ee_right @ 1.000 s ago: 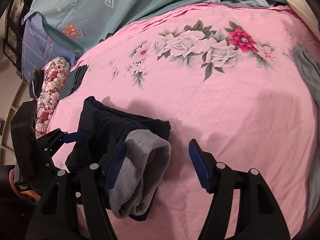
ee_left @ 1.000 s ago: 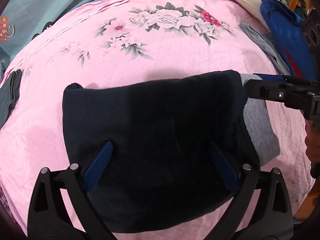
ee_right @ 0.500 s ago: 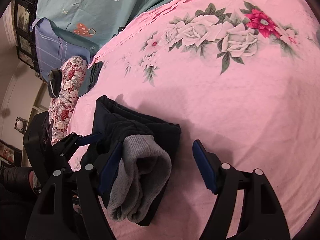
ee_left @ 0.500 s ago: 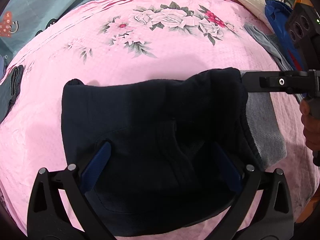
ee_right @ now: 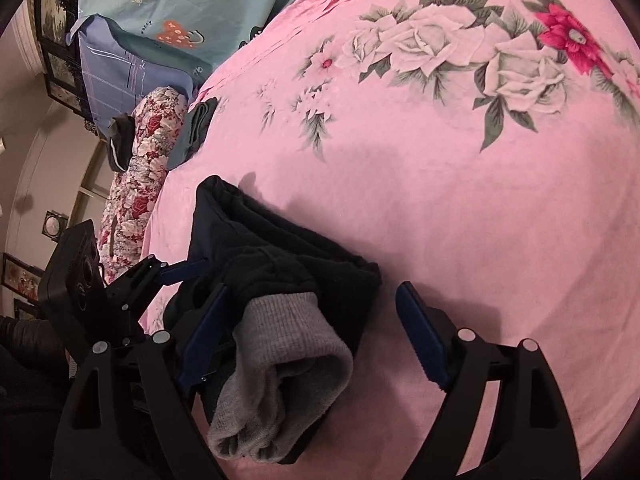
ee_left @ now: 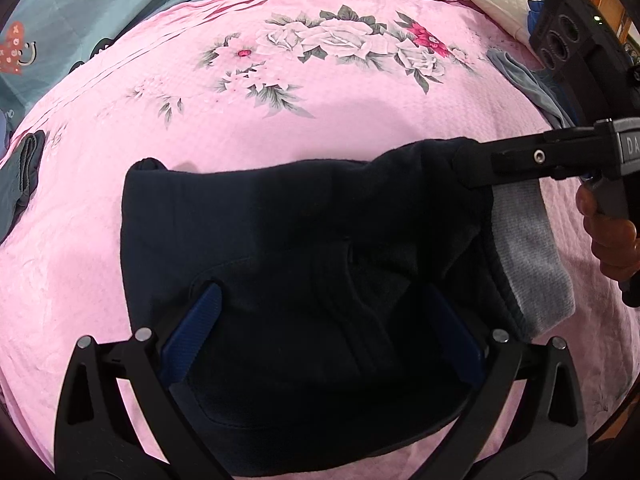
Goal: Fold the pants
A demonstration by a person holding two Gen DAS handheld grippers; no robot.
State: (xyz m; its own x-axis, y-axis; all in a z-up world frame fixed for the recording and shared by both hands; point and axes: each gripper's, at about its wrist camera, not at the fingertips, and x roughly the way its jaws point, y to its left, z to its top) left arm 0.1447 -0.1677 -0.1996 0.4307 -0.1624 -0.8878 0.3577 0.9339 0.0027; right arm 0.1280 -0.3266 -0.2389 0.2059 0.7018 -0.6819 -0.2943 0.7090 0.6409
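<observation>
The dark navy pants [ee_left: 304, 240] lie folded in a thick bundle on the pink flowered bedspread [ee_left: 280, 120], with their grey cuffs [ee_left: 532, 264] at the right end. My left gripper [ee_left: 324, 320] stands open over the near half of the bundle, blue pads wide apart with the cloth between them. One finger of my right gripper [ee_left: 520, 156] reaches in at the far right corner. In the right wrist view my right gripper [ee_right: 310, 290] straddles the grey cuffs [ee_right: 280, 364]. Its jaws are opening and the right pad [ee_right: 420, 336] stands apart from the cloth.
A folded grey garment [ee_left: 24, 184] lies at the bed's left edge beside a flowered bolster [ee_right: 136, 184]. A grey-blue garment [ee_left: 520, 76] and a white pillow [ee_left: 500, 4] sit at the far right. A teal sheet [ee_right: 180, 0] lies at the back. A hand [ee_left: 608, 232] holds the right gripper.
My right gripper's jaws have widened around the grey cuffs, and it has tipped downward and closer to the bundle. The left gripper and the pants have stayed put.
</observation>
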